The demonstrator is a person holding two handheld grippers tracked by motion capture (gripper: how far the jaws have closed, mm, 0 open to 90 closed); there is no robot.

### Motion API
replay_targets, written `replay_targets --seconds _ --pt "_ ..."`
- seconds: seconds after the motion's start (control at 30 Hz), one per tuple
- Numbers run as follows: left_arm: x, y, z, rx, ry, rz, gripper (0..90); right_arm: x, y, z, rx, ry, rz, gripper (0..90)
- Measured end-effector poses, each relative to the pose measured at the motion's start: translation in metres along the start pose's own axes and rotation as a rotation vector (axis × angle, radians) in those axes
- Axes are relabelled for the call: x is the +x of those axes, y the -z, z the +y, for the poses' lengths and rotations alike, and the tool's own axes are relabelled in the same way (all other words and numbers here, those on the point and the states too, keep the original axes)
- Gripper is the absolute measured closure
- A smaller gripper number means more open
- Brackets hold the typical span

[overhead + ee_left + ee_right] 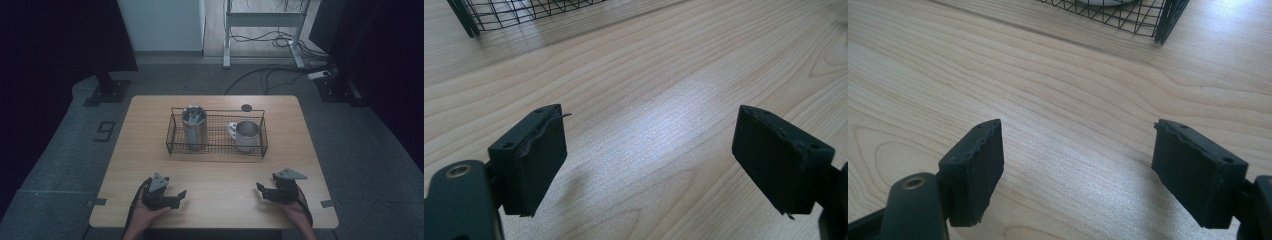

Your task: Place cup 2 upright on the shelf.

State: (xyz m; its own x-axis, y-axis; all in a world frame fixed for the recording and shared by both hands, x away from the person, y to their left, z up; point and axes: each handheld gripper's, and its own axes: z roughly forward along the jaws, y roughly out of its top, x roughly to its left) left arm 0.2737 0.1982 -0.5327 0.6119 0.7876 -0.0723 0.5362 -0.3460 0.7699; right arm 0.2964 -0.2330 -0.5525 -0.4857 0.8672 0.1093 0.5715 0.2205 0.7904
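Observation:
A black wire basket (216, 149) stands on the middle of the wooden table (150, 130). Inside it, a tall metal cup (194, 126) holding utensils is at the left and a white-handled metal mug (246, 134) at the right. My left gripper (179, 197) rests near the front left edge, held by a hand, its jaws wide open over bare wood (649, 150). My right gripper (262, 192) sits at the front right, also open with nothing between its jaws (1078, 155). A basket corner (469, 27) shows at the top of the left gripper view, and another basket corner (1163, 25) in the right gripper view.
A small dark round disc (246, 107) lies on the table behind the basket. Beyond the table are a desk frame (260, 20), cables (270, 75) on the floor and dark stands at both sides.

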Motion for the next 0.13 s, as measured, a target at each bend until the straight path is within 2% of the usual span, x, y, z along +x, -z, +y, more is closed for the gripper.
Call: replay_targets --seconds 0.13 --pt "0.0001 -0.0006 0.0002 0.004 -0.004 0.001 14.5 -0.0002 0.0004 -0.0002 -0.002 0.005 -0.012 19.7"
